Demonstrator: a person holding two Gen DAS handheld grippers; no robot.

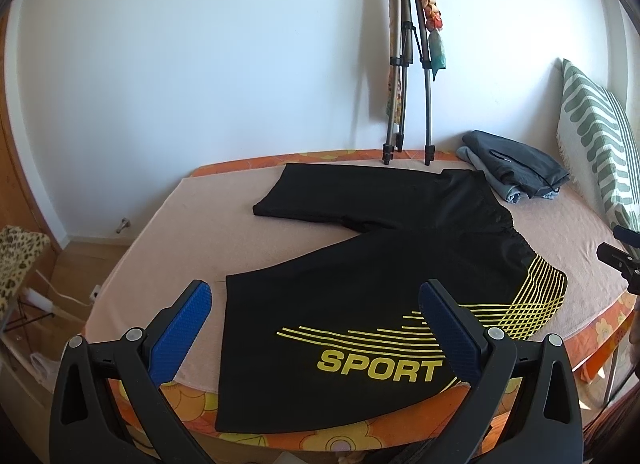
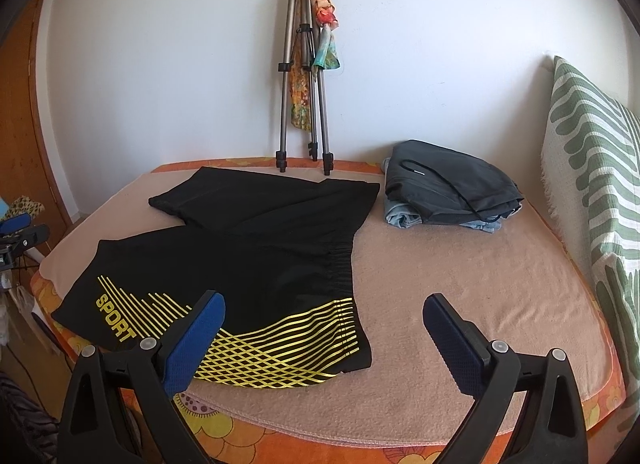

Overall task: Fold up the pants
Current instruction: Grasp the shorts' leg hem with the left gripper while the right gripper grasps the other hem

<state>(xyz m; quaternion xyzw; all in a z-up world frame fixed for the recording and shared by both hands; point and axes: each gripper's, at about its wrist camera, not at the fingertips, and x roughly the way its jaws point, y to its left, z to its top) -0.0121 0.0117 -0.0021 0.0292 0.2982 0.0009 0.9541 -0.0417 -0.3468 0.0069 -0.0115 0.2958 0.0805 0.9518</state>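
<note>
Black pants (image 1: 360, 264) lie flat beneath both spread claws (image 1: 316, 328).

The left gripper (image 1: 314, 328) is held with its jaws spread wide, nothing between the two blue-padded fingers (image 1: 182, 334), which point forward and slightly downward. The right gripper (image 2: 324, 338) is likewise wide apart and carrying nothing, its blue pads (image 2: 454, 348) angled forward at a similar downward tilt. Each gripper shows at the edge of the other's view: the right at the far right, the left at the far left.
</note>
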